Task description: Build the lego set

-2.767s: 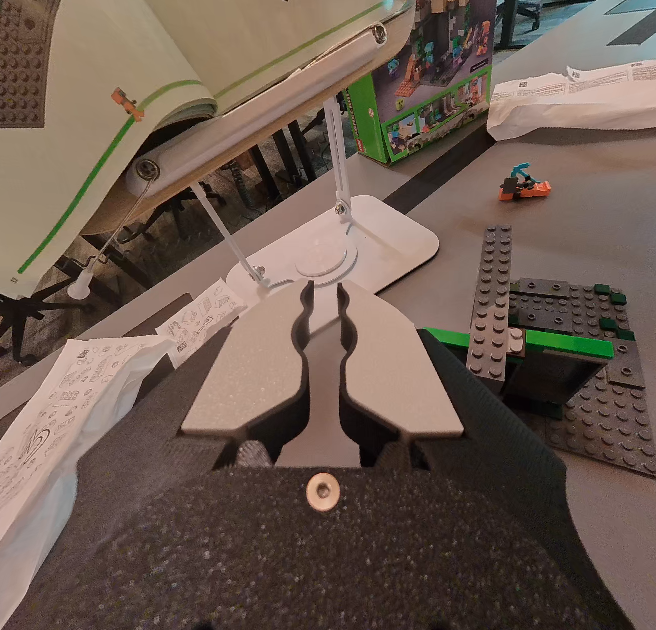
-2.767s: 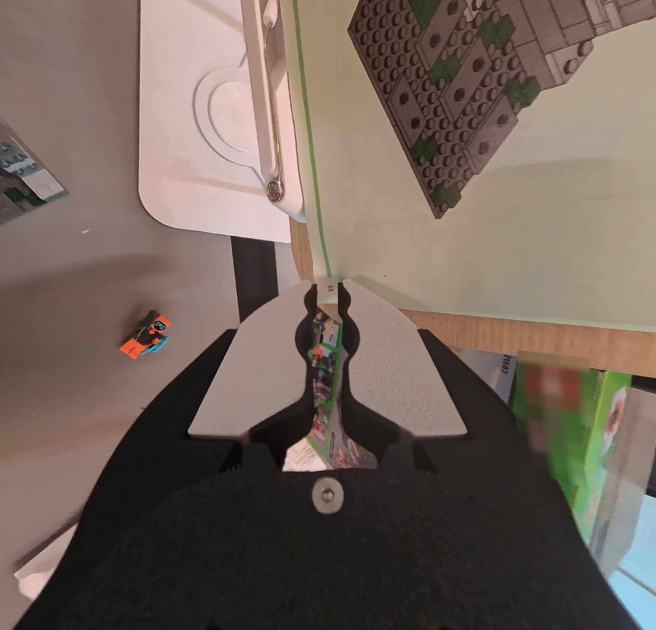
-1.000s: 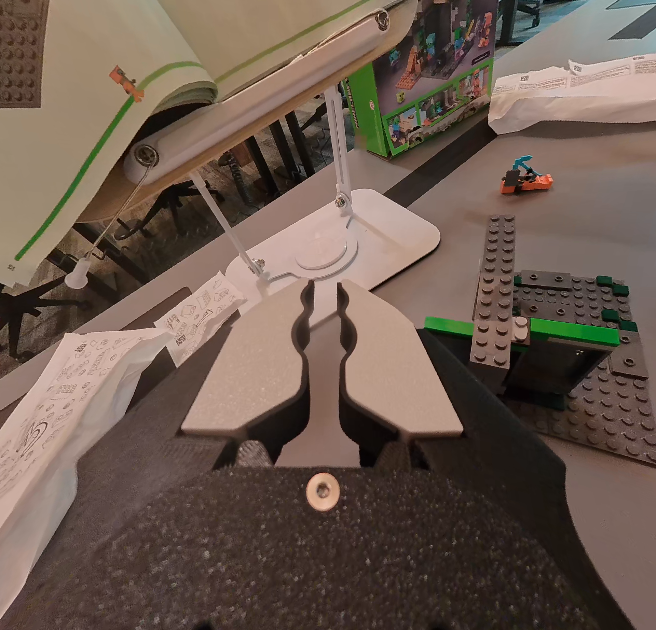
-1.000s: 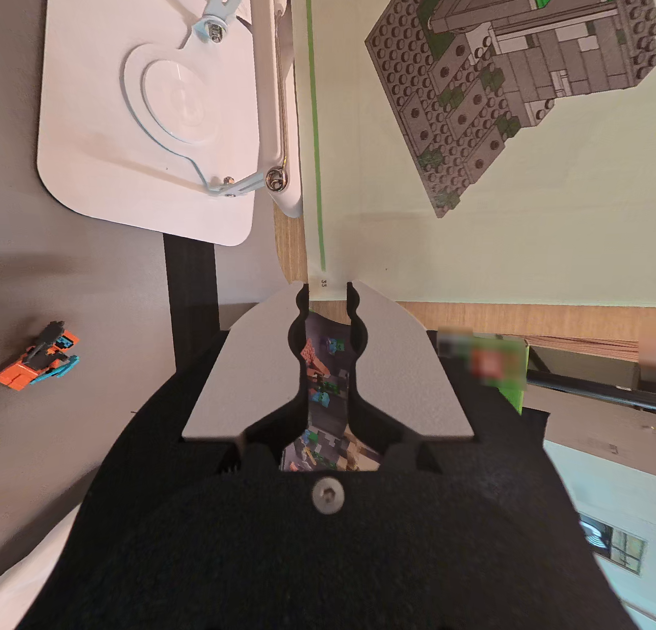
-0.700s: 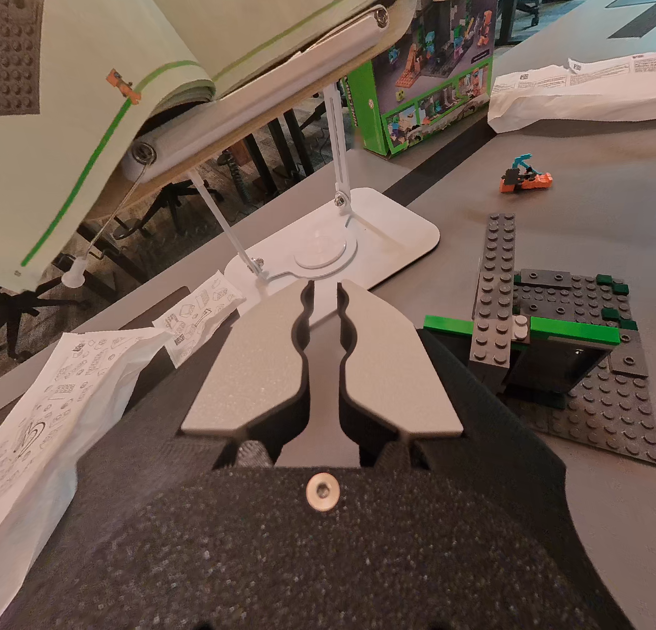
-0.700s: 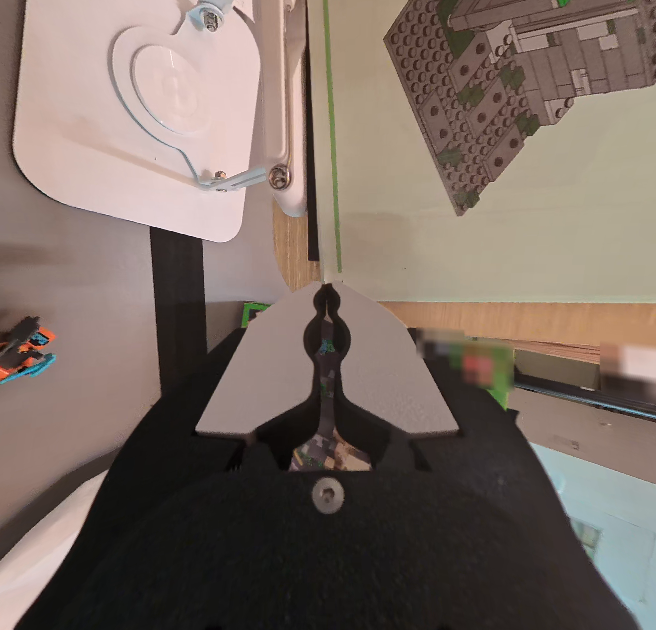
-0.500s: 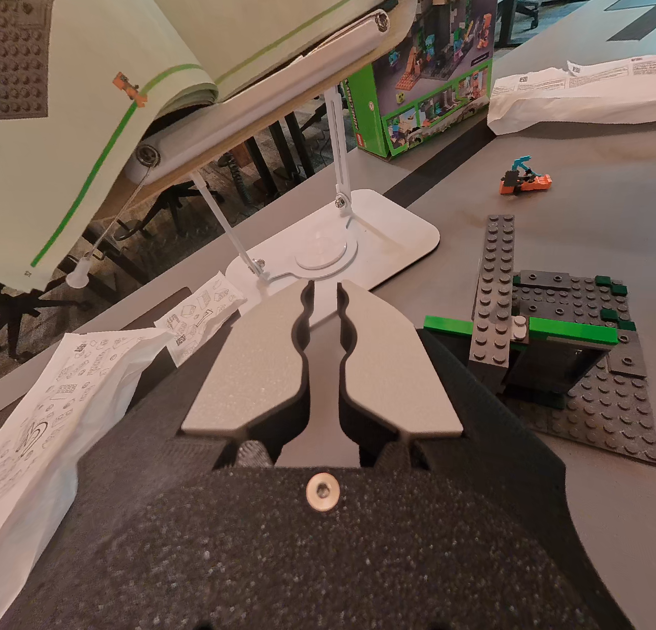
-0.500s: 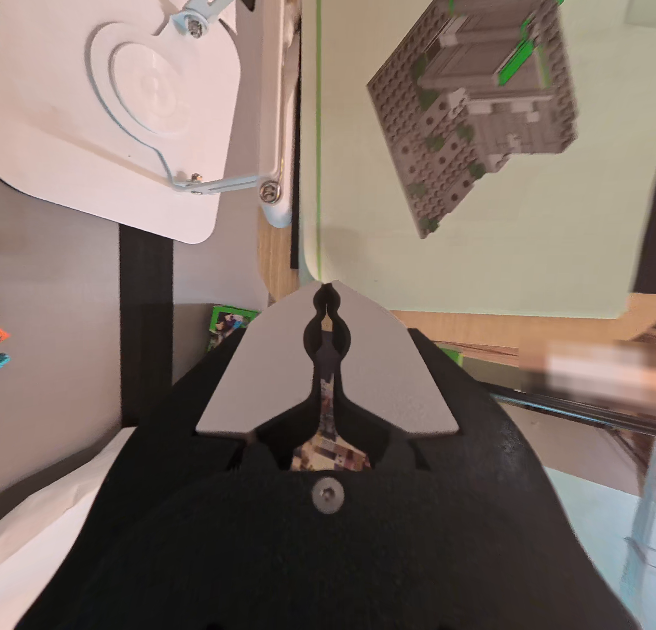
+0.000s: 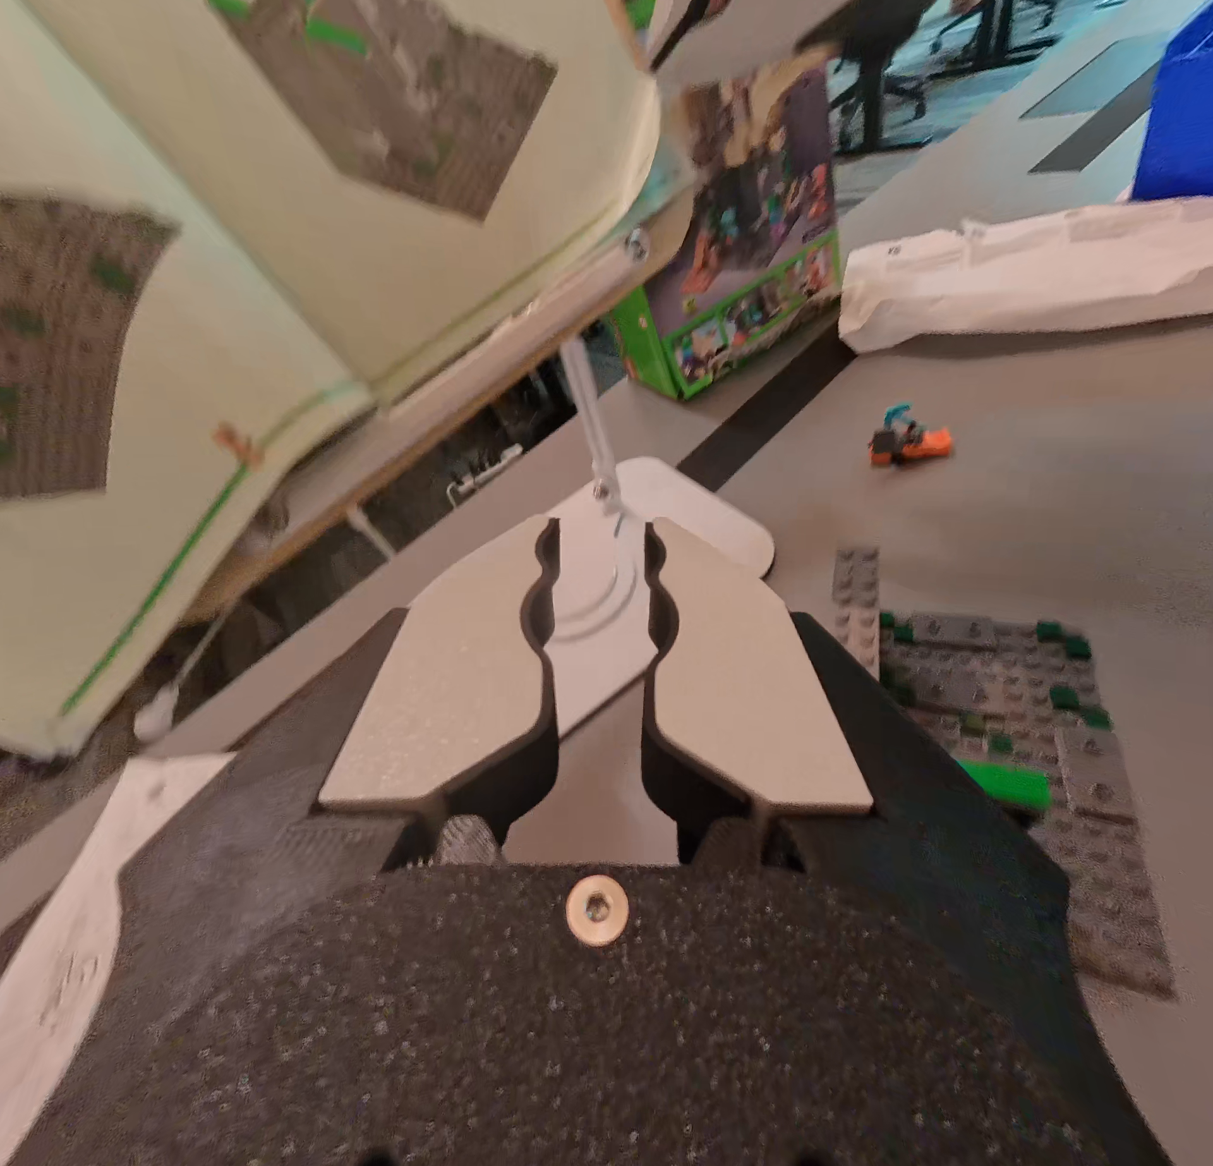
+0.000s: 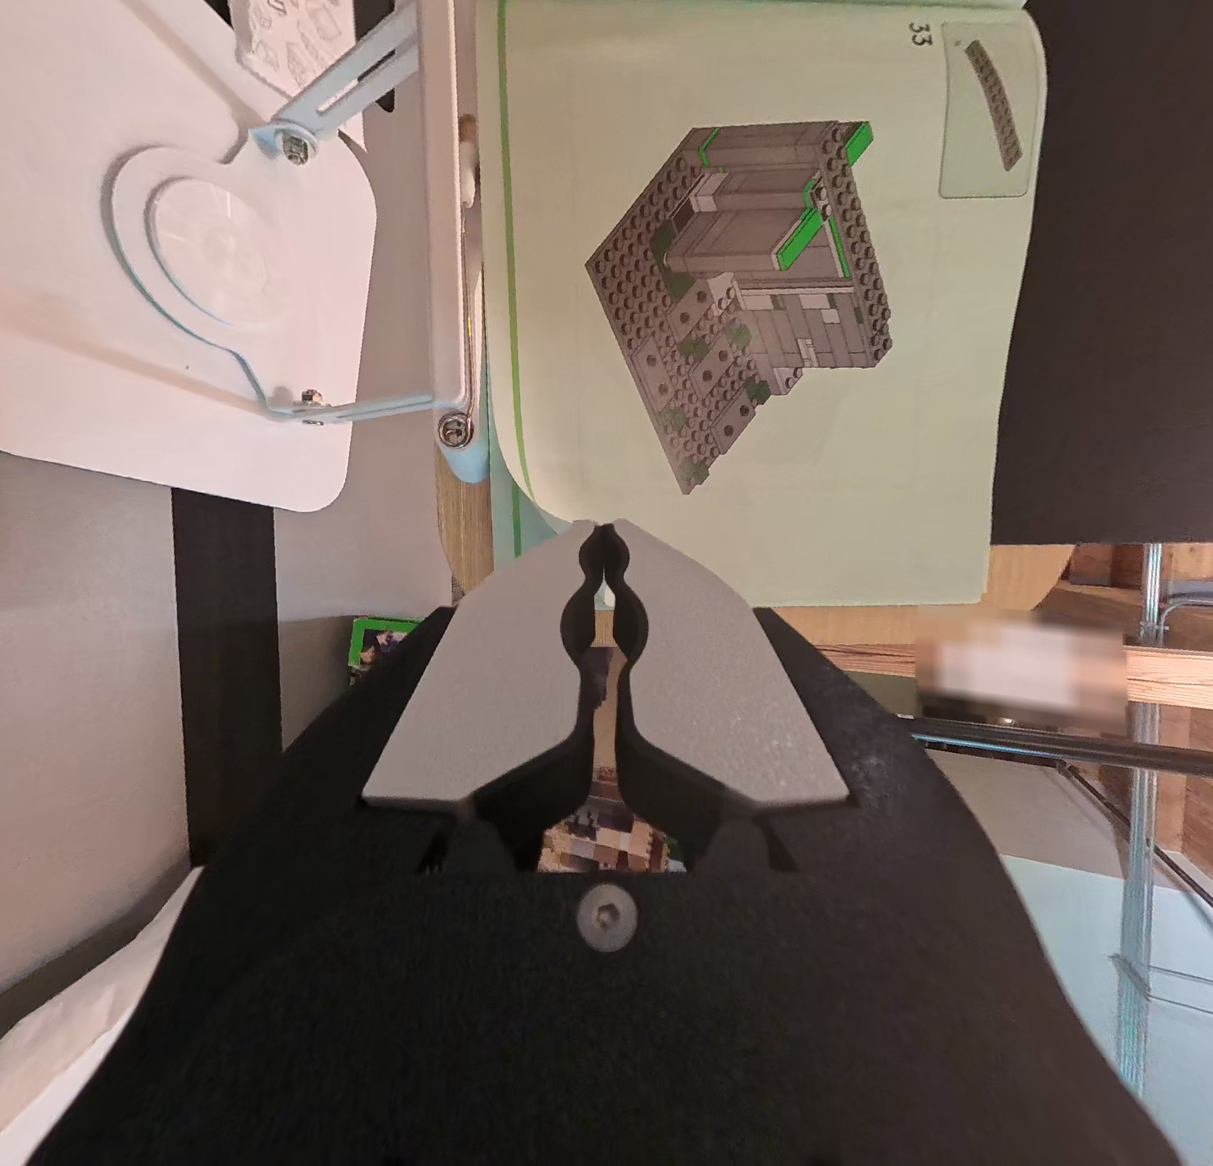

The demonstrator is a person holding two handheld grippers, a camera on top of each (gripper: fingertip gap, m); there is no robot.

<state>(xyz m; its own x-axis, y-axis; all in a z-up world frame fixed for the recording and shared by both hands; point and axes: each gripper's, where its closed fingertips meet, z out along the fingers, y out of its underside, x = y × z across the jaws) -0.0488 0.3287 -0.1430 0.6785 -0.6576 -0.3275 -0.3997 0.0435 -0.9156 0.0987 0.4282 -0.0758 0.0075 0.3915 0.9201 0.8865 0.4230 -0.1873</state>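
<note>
On grey table, half-built grey-green lego set [image 9: 1024, 727]

**Matt plastics, smooth paper**

The left tongs [image 9: 600, 530] have matt grey plates on grainy black plastic, with a shiny metal screw. The instruction booklet [image 10: 755, 412] is smooth paper — on a glossy white stand [image 10: 184, 320] over a matt grey surface [image 9: 984, 517].
</note>
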